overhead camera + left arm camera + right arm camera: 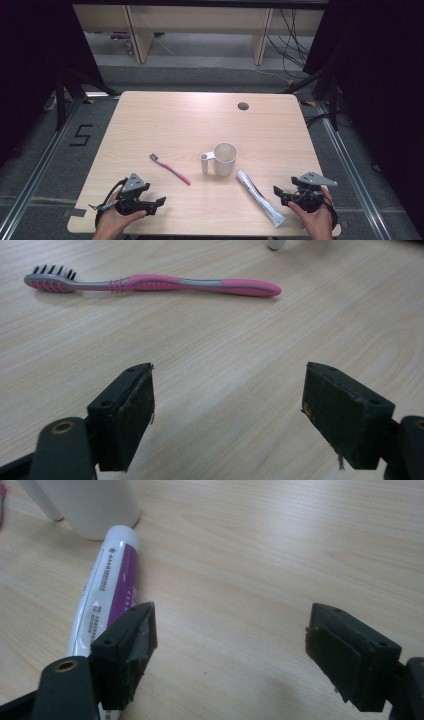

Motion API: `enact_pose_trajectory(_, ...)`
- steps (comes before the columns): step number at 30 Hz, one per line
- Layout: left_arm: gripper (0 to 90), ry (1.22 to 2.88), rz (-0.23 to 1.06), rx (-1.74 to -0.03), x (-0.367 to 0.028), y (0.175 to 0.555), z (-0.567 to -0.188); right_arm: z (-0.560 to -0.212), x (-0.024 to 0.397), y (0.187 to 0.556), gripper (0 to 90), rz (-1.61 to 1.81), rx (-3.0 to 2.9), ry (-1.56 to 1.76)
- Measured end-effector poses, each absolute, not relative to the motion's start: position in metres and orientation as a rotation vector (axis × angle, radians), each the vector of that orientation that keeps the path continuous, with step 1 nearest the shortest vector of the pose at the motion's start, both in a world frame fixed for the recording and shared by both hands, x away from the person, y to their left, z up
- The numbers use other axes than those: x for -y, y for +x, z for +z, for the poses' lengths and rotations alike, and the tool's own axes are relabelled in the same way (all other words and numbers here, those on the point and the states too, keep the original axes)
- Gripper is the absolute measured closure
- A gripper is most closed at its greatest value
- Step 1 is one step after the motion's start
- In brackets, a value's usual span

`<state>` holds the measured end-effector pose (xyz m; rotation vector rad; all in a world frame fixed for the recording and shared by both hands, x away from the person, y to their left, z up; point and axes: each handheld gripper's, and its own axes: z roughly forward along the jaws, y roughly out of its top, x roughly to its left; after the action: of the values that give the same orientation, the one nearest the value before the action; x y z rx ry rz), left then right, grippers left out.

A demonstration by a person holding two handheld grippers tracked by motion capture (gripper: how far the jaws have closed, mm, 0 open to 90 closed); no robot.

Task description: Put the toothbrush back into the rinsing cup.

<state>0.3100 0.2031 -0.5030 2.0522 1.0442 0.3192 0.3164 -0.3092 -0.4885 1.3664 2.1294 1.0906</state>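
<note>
At the bottom left of the high view, the left gripper (161, 201) is held in a hand near the table's near edge, its jaws spread wide with nothing between them. In the left gripper view the same jaws are seen rising from the bottom corners, wide apart over bare wood (225, 405). At the bottom right of the high view, the right gripper (276, 190) is likewise held in a hand, its jaws spread and empty.

Just beside the right gripper, toward the frame's centre, a white and purple toothpaste tube (259, 197) is seen lying flat on the table (165, 120), slanted from lower right to upper left. In the right gripper view the tube (107, 587) passes behind the left-hand jaw, outside the gap.

Beyond the left gripper, a pink and grey toothbrush (170, 168) lies flat, left of centre, bristle end toward the upper left. In the left gripper view it (155, 284) is stretched across the top of the frame.

Farther back, near the centre, a white cup (223, 158) with a handle on its left stands upright, just beyond the tube's upper end.
</note>
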Motion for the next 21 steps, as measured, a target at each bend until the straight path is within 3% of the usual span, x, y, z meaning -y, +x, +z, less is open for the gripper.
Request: enact_pose_trajectory(21, 22.2, 2.024, 0.335, -1.044, -0.2000, 0.3098, -0.5020, -0.4890, 0.3095, 0.3170, 22.8, 1.088, -2.128, 1.368)
